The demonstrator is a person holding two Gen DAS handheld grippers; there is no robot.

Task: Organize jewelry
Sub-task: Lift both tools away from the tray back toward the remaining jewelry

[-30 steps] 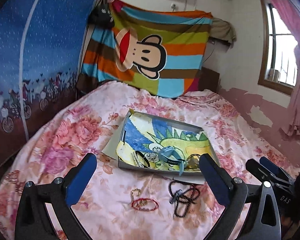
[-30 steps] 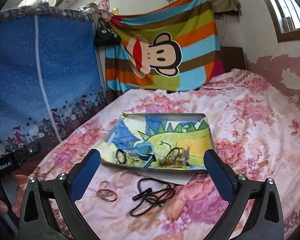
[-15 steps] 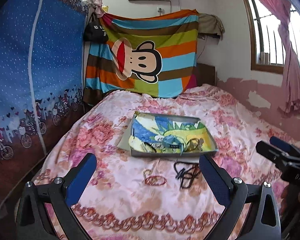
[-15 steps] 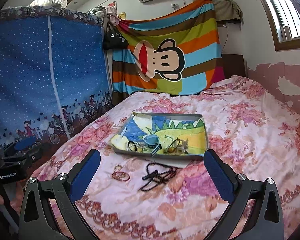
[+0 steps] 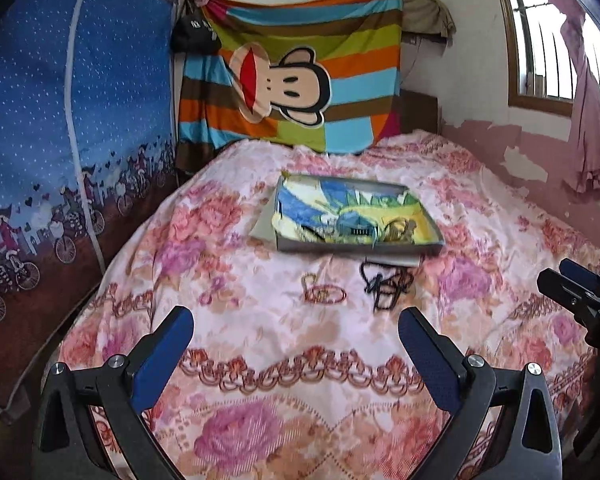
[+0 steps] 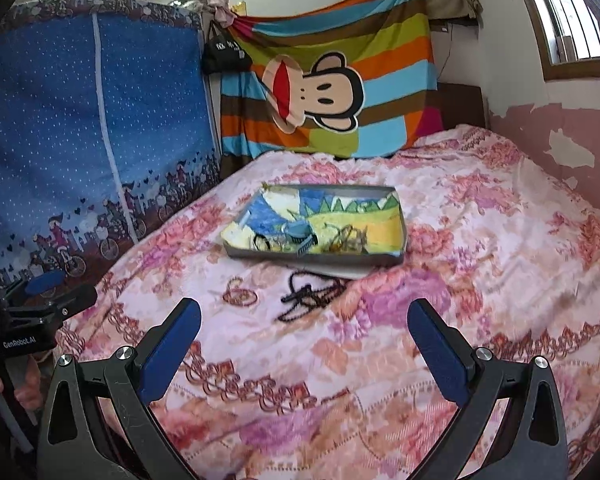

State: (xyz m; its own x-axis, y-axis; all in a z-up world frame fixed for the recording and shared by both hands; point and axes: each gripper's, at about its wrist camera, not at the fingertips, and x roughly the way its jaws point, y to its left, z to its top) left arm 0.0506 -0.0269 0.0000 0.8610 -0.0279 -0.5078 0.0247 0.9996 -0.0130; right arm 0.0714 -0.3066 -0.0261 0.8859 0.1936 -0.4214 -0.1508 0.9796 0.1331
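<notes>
Both tools, left [image 5: 294, 340] and right [image 6: 304, 330], hang wide and empty over the bed [image 6: 480, 240], well short of the tray [image 5: 354, 246]. Two pieces lie loose just in front of the tray: one red bracelet [image 5: 327, 293] and one black bead necklace [image 5: 386, 285], its long axis running toward the tools. The necklace lies nearly dead ahead of the right tool, the bracelet ahead of the left; the tray's own tangle is too blurred to count.

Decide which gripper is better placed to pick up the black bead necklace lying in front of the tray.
Probably right. The black bead necklace sits left of centre before the open right gripper, but well right of the left gripper.
</notes>
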